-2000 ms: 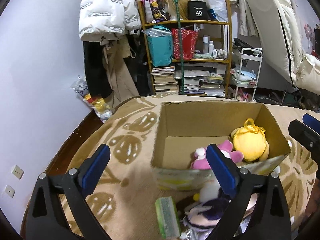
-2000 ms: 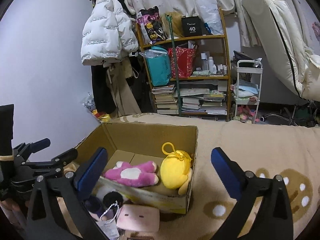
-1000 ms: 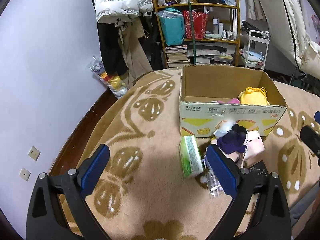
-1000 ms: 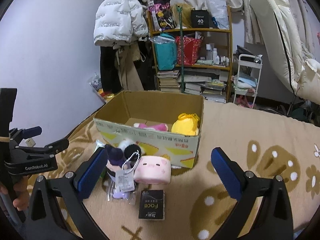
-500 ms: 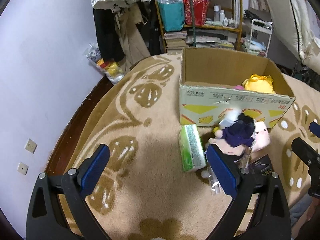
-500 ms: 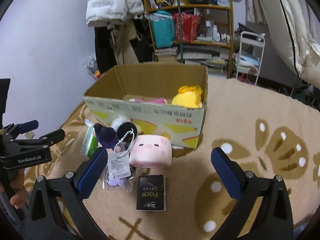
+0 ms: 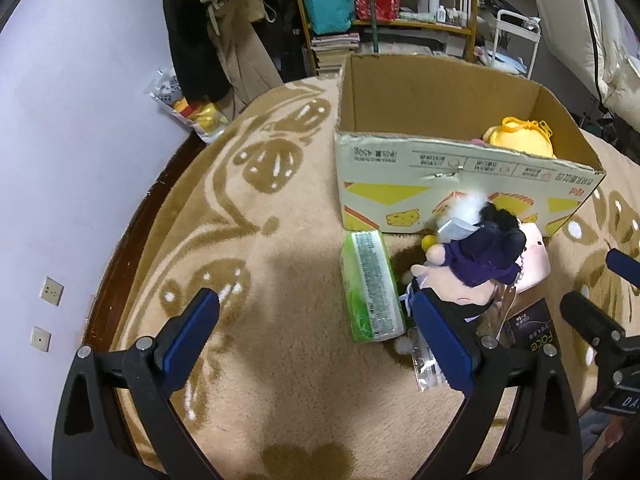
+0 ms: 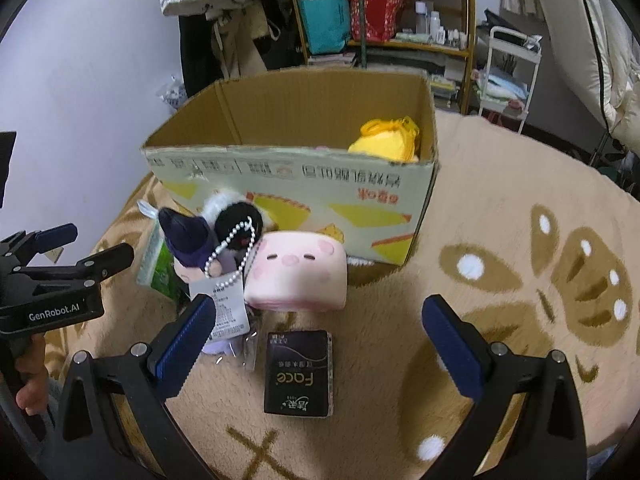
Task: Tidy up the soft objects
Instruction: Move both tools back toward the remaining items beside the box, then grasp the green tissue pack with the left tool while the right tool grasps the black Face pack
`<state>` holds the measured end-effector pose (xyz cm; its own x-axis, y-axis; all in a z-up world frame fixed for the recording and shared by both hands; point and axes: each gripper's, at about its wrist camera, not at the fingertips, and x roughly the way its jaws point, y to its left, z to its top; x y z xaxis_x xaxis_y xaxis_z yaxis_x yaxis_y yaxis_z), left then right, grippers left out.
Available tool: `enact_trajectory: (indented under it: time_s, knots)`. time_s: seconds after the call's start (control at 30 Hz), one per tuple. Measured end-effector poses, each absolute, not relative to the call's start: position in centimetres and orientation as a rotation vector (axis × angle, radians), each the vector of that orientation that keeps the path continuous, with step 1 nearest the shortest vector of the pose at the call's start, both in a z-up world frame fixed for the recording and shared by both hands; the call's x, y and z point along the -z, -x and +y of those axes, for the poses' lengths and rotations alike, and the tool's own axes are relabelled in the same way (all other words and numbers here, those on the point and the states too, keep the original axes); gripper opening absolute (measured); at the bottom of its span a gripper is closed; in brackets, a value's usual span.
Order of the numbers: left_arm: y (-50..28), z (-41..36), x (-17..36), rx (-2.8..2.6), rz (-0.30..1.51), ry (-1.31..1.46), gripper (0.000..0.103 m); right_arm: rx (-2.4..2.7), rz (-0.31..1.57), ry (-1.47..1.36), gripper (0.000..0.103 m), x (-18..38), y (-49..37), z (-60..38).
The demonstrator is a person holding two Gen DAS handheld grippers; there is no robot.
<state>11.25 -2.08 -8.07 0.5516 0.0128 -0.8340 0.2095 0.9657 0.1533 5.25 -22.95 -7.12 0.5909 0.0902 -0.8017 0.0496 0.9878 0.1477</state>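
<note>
Both the left claw [image 7: 316, 340] and the right claw [image 8: 316, 344] hang spread apart and empty over the blanket. Against the front wall of the cardboard box [image 8: 288, 176] lies the pink pig plush [image 8: 298, 276], long axis along that wall, face turned away from the box. The purple-hatted doll [image 8: 200, 244] touches it, so its bead chain [image 8: 228, 250] might snag and get dragged along.

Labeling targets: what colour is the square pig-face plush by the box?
Pale pink plush; clearest in the right wrist view.
</note>
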Motion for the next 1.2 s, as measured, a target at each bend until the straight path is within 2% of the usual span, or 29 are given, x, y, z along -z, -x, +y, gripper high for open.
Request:
enact_trajectory:
  time_s: [0.87,1.2]
  knots:
    - [-13.8,-3.4,11.4,0.145,1.076,-0.271,0.097,-0.074,1.154,-0.163,0.103,12.2,-7.7,-22.2]
    - [-14.2,-3.0,11.9,0.134,1.097,-0.27,0.097,-0.065,1.215,-0.17,0.094,13.9,-7.7,-22.6]
